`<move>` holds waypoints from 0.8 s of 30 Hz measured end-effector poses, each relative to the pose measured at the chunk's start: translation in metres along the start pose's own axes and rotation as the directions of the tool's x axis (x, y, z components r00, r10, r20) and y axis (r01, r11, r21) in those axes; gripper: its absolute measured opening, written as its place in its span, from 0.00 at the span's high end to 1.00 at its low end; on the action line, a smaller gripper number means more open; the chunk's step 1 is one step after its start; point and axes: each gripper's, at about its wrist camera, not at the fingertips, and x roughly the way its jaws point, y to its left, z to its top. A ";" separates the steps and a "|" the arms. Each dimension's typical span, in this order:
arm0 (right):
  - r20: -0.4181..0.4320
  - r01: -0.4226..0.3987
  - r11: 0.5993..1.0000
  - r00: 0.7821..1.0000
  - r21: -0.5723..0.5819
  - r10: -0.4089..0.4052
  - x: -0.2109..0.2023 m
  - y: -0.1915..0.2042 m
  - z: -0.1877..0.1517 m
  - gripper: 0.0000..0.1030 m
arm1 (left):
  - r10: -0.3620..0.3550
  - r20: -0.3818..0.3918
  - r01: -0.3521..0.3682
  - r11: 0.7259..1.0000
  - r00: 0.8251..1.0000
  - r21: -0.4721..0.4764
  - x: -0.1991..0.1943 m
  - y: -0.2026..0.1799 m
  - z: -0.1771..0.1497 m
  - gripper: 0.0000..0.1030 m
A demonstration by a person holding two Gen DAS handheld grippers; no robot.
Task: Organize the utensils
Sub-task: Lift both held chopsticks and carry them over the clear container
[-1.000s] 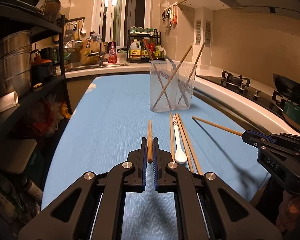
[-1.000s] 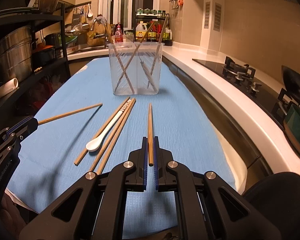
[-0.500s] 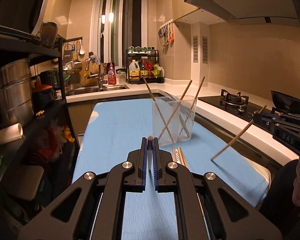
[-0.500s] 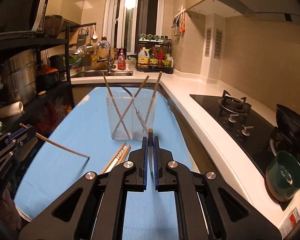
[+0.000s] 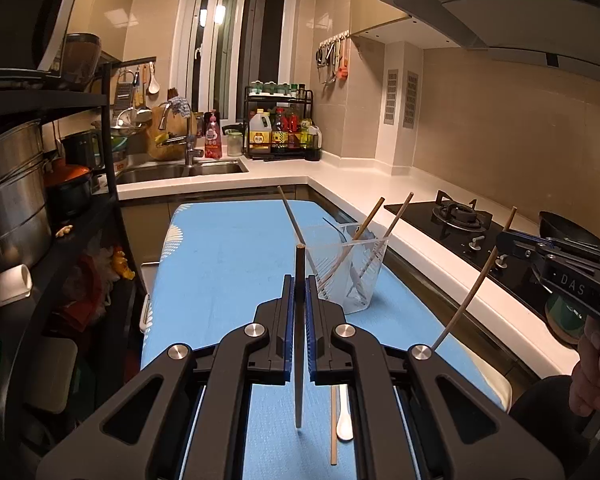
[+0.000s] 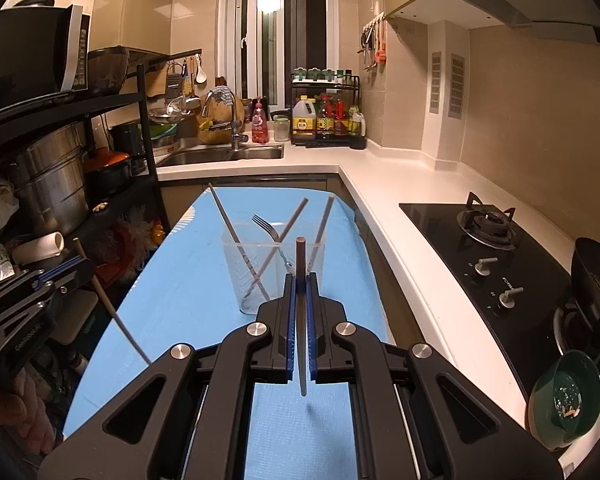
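Note:
My left gripper [image 5: 299,280] is shut on a wooden chopstick [image 5: 298,400], held up off the blue cloth [image 5: 228,280]. My right gripper [image 6: 300,280] is shut on another chopstick [image 6: 302,376] that stands nearly upright. Each view shows the other gripper at its edge: the right gripper [image 5: 502,240] with its chopstick [image 5: 472,288], and the left gripper [image 6: 90,266] with its chopstick [image 6: 112,308]. Ahead and below both stands a clear container [image 5: 348,276] [image 6: 274,276] with three chopsticks and a fork [image 6: 268,228]. A white spoon [image 5: 345,420] and a chopstick [image 5: 333,424] lie on the cloth.
A black shelf rack [image 5: 112,184] with steel pots lines the left side. To the right run a white counter [image 6: 412,232], a gas stove [image 6: 484,224], a dark pan and a green bowl [image 6: 568,396]. A sink [image 5: 180,172] and bottle rack sit at the back.
Both grippers have risen from the cloth, each with its chopstick. The container now sits lower in both views, and the utensils left on the cloth have dropped to the bottom of the left view.

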 end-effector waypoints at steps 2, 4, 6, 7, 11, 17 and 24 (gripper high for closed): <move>-0.003 -0.011 1.000 1.000 0.000 0.011 0.000 0.002 0.008 0.95 | 0.001 -0.008 -0.001 1.000 1.000 0.005 0.002 -0.001 0.007 0.95; -0.002 -0.013 1.000 1.000 -0.005 0.013 0.000 0.005 0.016 0.95 | -0.005 -0.015 0.005 1.000 1.000 0.007 0.005 -0.003 0.015 0.95; -0.002 -0.020 1.000 1.000 -0.006 0.020 0.002 0.006 0.022 0.95 | -0.004 -0.012 0.005 1.000 1.000 0.020 0.007 -0.006 0.021 0.95; 0.000 -0.026 1.000 1.000 -0.007 0.026 0.003 0.006 0.025 0.95 | -0.006 -0.012 0.006 1.000 1.000 0.025 0.009 -0.007 0.024 0.95; 0.004 -0.036 0.999 0.999 -0.016 0.037 0.011 0.005 0.034 0.95 | -0.018 -0.026 0.019 1.000 1.000 0.021 0.018 -0.007 0.031 0.95; 0.021 -0.063 0.998 0.998 0.018 0.063 0.022 -0.011 0.059 0.95 | -0.023 -0.034 0.024 1.000 0.999 0.020 0.031 -0.005 0.048 0.95; 0.120 -0.107 0.992 0.988 0.066 0.099 0.029 -0.029 0.111 0.95 | -0.053 -0.008 0.053 0.998 0.999 0.029 0.049 -0.011 0.086 0.95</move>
